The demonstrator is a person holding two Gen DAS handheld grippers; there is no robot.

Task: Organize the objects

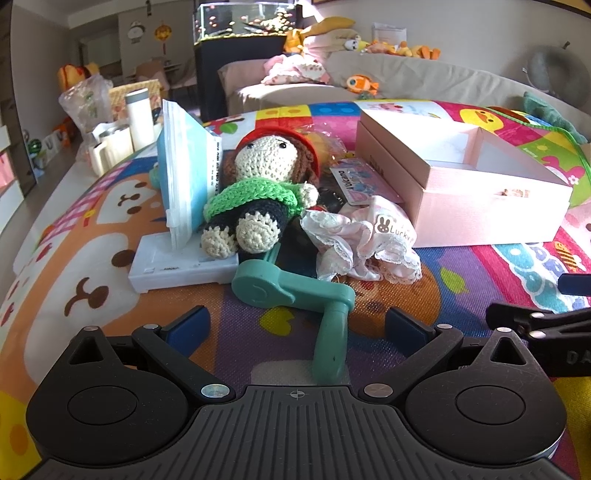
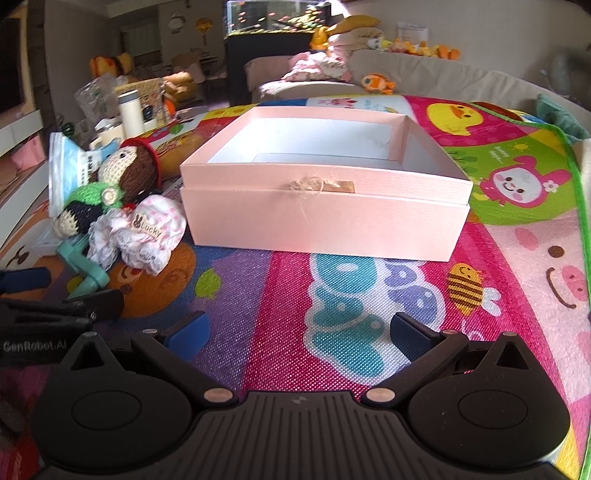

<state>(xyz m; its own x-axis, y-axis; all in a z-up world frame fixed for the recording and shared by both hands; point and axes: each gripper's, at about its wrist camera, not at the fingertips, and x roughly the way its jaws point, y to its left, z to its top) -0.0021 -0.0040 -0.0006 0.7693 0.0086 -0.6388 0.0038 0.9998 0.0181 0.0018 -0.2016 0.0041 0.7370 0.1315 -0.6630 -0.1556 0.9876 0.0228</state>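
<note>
A crochet doll [image 1: 258, 184] with a red hat and green scarf leans on a blue-and-white zip pouch [image 1: 184, 173] that stands on a white case [image 1: 177, 266]. A teal crank-shaped tool [image 1: 295, 295] lies in front of the doll, its handle reaching between the fingers of my open left gripper [image 1: 295, 325]. Right of the doll sits a pink lace cloth marked "Lucky" [image 1: 369, 240]. An open pink box [image 2: 325, 206] stands ahead of my open right gripper [image 2: 295, 328], which holds nothing. The doll [image 2: 110, 177] and the cloth [image 2: 147, 229] lie left of that box.
Everything rests on a colourful cartoon play mat [image 2: 517, 229]. A white bottle [image 1: 138, 114] and cups stand at the mat's far left. A beige sofa [image 1: 443, 77] with plush toys runs behind, and a fish tank [image 1: 243, 18] stands further back. A card marked "Volcano" [image 1: 354, 181] lies behind the cloth.
</note>
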